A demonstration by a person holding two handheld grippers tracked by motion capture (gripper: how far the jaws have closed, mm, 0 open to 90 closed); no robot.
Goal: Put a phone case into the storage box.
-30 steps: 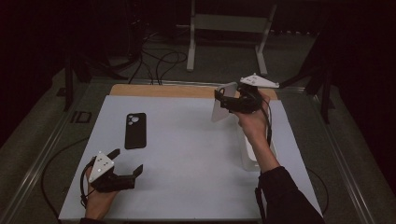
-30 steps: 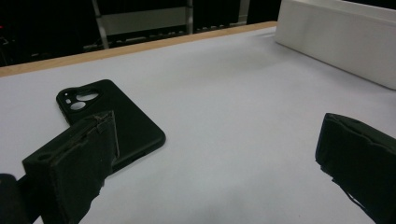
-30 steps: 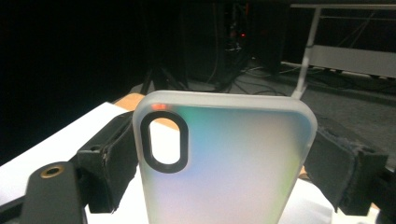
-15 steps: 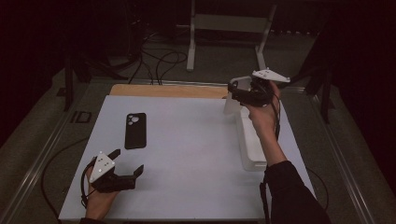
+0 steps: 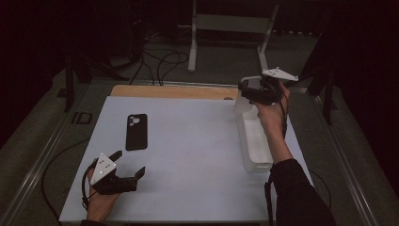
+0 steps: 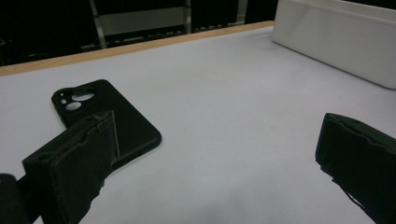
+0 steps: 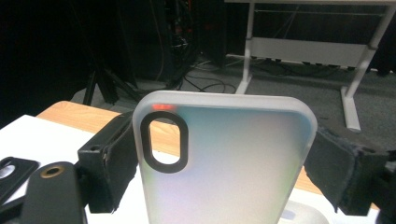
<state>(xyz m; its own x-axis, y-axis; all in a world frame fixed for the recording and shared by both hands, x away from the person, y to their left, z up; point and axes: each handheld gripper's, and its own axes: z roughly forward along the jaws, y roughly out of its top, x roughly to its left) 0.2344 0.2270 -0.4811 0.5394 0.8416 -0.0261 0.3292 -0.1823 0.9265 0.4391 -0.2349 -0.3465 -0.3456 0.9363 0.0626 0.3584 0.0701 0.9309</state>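
Between padded jaws, frosted translucent case (image 7: 224,163)

It looks like a lab: a white-covered table (image 5: 188,141) in a dark room, loose cables (image 5: 164,61) on the floor, a metal stand (image 5: 230,28) behind.

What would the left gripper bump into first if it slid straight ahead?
Probably nothing soon: between the left gripper's open jaws lies bare white table. The black phone case sits off by one jaw, and the white bin far off to the other side.
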